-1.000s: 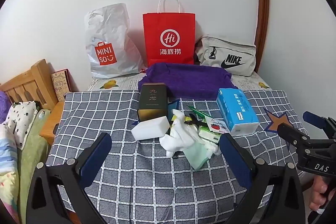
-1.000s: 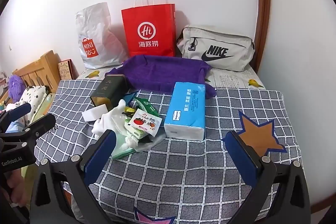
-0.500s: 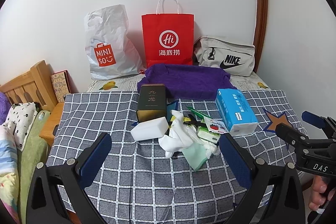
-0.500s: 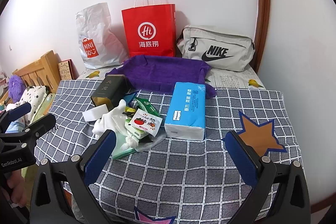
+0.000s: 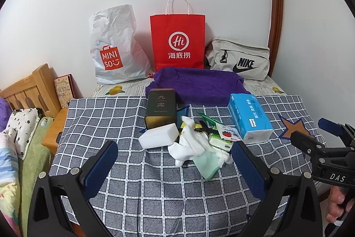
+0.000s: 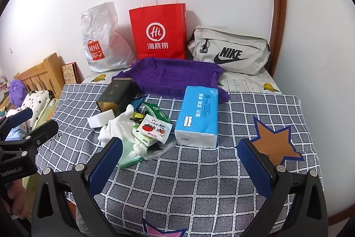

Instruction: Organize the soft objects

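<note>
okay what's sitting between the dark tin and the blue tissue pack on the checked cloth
A loose pile: white cloth, a white sponge block, green packets, a tomato sachet and scissors. Both wrist views show it between the dark tin and the blue tissue pack.

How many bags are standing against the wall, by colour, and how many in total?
White: 1, the MINISO plastic bag
Red: 1, the Hi paper bag
Beige-grey: 1, the Nike bag
Total: 3
</note>
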Demonstrator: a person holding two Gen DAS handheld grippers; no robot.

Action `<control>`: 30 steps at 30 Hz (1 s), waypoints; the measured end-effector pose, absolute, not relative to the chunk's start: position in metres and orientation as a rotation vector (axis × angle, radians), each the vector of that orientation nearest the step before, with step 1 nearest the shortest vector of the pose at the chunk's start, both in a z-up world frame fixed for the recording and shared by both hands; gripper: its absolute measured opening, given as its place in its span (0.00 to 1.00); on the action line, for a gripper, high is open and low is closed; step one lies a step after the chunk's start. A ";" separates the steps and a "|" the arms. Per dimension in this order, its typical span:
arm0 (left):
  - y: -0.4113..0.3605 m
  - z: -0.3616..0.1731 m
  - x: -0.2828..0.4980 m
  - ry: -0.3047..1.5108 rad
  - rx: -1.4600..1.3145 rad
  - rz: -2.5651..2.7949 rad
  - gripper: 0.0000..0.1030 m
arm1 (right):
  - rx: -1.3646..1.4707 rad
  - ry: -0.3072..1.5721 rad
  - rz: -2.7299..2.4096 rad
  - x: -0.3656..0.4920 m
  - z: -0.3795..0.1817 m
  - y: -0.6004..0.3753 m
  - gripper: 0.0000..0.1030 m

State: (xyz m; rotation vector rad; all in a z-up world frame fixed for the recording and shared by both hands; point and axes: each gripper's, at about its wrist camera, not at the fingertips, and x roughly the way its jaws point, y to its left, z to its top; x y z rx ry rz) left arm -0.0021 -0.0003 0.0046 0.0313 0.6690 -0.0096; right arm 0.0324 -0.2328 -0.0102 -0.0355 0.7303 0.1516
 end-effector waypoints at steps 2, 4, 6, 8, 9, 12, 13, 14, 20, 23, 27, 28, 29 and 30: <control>0.000 0.005 -0.003 0.670 0.035 -0.009 1.00 | -0.034 0.731 0.153 0.033 -0.011 -0.233 0.99; 0.000 0.005 -0.003 0.671 0.036 -0.009 1.00 | -0.035 0.731 0.152 0.033 -0.011 -0.233 0.99; -0.001 0.005 -0.002 0.677 0.039 -0.009 1.00 | -0.034 0.730 0.154 0.034 -0.011 -0.233 0.99; -0.002 0.005 -0.001 0.678 0.049 -0.010 1.00 | -0.036 0.730 0.156 0.034 -0.012 -0.232 0.99; -0.003 0.005 -0.001 0.677 0.054 -0.012 1.00 | -0.037 0.730 0.155 0.035 -0.012 -0.231 0.99; -0.003 0.005 0.001 0.671 0.060 -0.015 1.00 | -0.040 0.724 0.161 0.036 -0.012 -0.231 0.99; -0.002 0.006 0.002 0.668 0.060 -0.012 1.00 | -0.046 0.718 0.161 0.037 -0.011 -0.231 0.99; -0.001 0.006 0.003 0.662 0.054 -0.012 1.00 | -0.044 0.714 0.158 0.037 -0.010 -0.231 0.99; 0.013 0.002 0.020 0.696 0.040 -0.002 1.00 | -0.039 0.717 0.155 0.047 -0.013 -0.234 0.99; 0.022 -0.007 0.031 0.737 0.026 0.008 1.00 | -0.036 0.719 0.161 0.051 -0.017 -0.236 0.99; 0.031 -0.030 0.046 0.799 0.039 0.022 1.00 | -0.042 0.740 0.165 0.060 -0.030 -0.238 0.99; 0.033 -0.035 0.050 0.813 0.041 0.025 1.00 | -0.042 0.747 0.167 0.062 -0.033 -0.238 0.99; 0.034 -0.040 0.052 0.818 0.045 0.027 1.00 | -0.042 0.755 0.169 0.065 -0.036 -0.237 0.99; 0.035 -0.046 0.057 0.822 0.048 0.032 1.00 | -0.041 0.763 0.172 0.068 -0.040 -0.237 0.99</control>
